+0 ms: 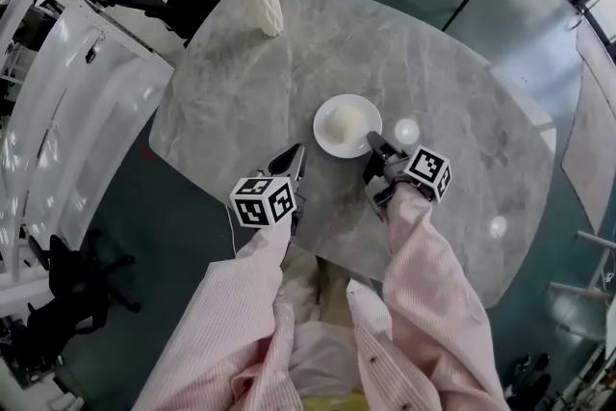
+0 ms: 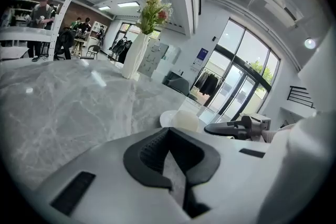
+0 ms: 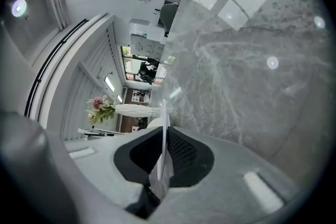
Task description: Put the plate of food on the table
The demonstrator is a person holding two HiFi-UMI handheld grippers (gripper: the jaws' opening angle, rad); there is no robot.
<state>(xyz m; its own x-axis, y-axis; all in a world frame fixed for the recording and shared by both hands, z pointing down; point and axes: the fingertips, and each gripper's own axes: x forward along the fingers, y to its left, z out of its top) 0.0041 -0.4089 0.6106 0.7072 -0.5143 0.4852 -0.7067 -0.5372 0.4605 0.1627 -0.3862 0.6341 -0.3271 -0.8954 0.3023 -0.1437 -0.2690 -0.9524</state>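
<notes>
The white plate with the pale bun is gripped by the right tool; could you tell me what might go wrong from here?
First, the right tool clamps the round white plate only at its thin rim, so pulling back before opening could drag or tip it. Second, the pale round bun lies loose and might roll off. Third, the shut left tool is close by and could nudge the plate.

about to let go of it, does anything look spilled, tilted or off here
Nothing stands out. The plate looks level on the table, the pale round food sits whole in its middle, nothing spilled. The vase of flowers stands upright. The right claw is shut on the plate's rim; the left claw is shut, empty.
</notes>
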